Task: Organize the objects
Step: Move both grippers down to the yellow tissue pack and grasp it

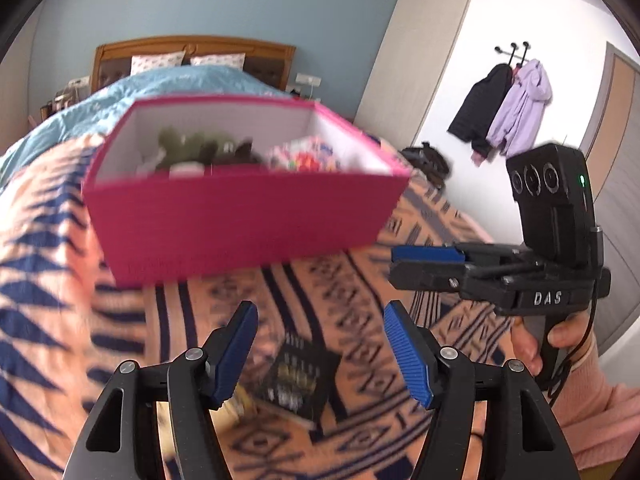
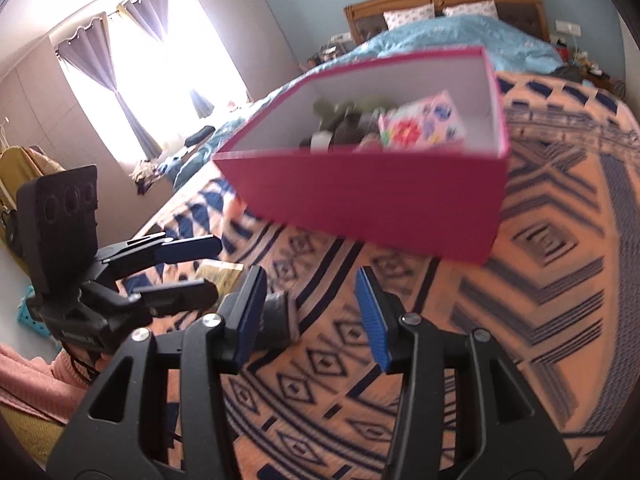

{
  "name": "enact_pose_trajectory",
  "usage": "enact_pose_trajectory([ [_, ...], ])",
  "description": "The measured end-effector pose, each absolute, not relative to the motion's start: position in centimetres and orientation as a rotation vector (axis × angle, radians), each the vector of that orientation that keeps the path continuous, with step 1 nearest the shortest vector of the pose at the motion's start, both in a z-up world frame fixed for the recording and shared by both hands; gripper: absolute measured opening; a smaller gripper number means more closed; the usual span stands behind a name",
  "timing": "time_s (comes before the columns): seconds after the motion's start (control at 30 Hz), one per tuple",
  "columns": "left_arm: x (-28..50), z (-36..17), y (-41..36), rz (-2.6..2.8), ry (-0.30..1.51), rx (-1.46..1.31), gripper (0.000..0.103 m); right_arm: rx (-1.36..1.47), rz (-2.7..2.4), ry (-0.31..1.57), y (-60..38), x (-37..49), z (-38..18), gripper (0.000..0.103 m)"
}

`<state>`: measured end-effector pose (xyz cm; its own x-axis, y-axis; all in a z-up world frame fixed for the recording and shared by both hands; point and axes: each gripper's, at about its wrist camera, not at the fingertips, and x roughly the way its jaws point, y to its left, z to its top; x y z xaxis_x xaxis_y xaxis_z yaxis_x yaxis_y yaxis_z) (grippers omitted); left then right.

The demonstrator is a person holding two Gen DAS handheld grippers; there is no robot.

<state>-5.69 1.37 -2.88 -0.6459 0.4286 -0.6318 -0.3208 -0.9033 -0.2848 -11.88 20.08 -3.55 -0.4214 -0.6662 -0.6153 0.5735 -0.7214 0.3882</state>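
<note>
two grippers are out over the bed, both with nothing in them. the left gripper (image 1: pixel 320 354) has its blue pads standing about half apart over the patterned blanket (image 1: pixel 400 360), and right below and between them lies a dark little book (image 1: pixel 298 384), flat on the blanket, with something pale and yellowish just beside it that i can't make out through the blur. the right gripper (image 2: pixel 312 320) is parted a little less, also empty, and a dark grey object (image 2: pixel 280 316) sits on the blanket close against its left pad; what it is i can't tell.

the pink box (image 1: pixel 240 216) stands open on the blanket beyond both tools, already holding a greenish soft toy (image 1: pixel 188 148) and a flowery pink packet (image 2: pixel 424 124).

from where i stand, the step looks like a reach for the loose things still lying in front of the box. to do it well i'd say slow down first, since both views are smeared. the book is thin and flat on soft cloth, so the left pads should come down astride one edge and press into the blanket a touch before closing, or they'll just skate over the cover. keep the two tools apart; they are near each other here and could knock.
</note>
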Motion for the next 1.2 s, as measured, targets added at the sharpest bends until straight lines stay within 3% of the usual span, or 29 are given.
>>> enact_pose_trajectory([
  [0.27,-2.9,-5.9,1.8,2.535,-0.192,-1.119,0.067,1.096,-2.083,-0.140,18.2,-11.5,-6.4,0.049],
  [0.7,-2.6,-7.8,0.8,2.472,-0.324,-1.201,0.065,1.155,-2.025,-0.128,15.8,-11.5,-8.4,0.049],
  [1.2,-0.7,-5.7,-5.4,2.669,-0.392,-1.136,0.065,1.113,-1.931,-0.069,9.9,-12.2,-7.3,0.049],
])
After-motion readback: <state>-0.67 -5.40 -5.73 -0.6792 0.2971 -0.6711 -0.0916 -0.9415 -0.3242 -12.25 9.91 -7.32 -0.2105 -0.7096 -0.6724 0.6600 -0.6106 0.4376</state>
